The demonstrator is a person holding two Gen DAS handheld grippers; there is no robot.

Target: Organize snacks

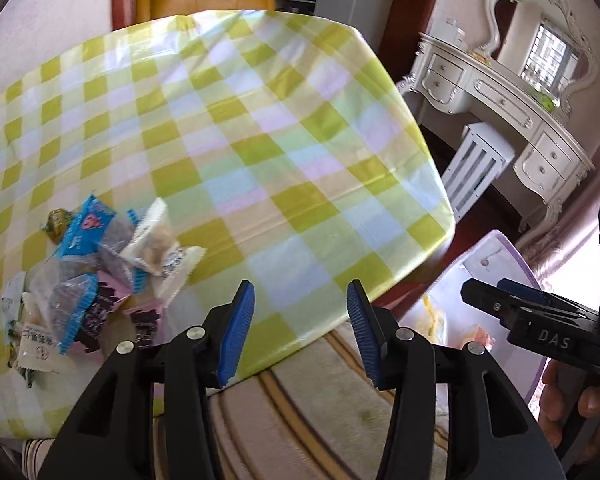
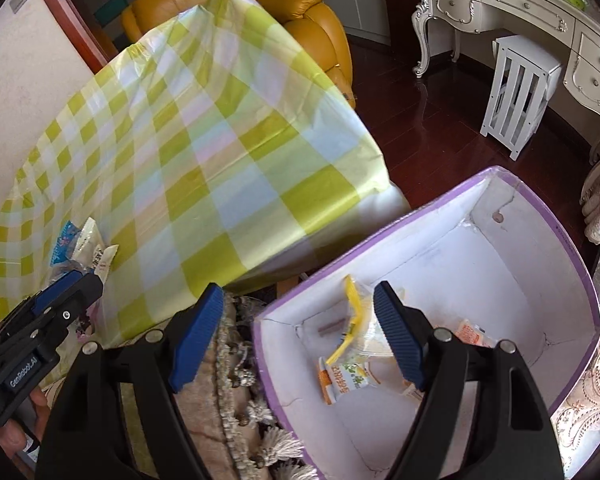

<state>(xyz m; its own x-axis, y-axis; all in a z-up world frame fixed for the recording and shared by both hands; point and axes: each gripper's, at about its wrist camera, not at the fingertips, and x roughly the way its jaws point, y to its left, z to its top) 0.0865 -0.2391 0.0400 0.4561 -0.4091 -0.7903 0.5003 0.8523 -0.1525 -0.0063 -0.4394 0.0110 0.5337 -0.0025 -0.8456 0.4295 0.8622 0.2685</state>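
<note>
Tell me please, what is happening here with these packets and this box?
A person holds a gripper in each hand and is sorting snacks. A pile of snacks lies on the checked table. Beside the table stands an open box with a few packets already inside. The left gripper is open and empty near the table edge, close to the pile. The right gripper is open and empty above the box.
</note>
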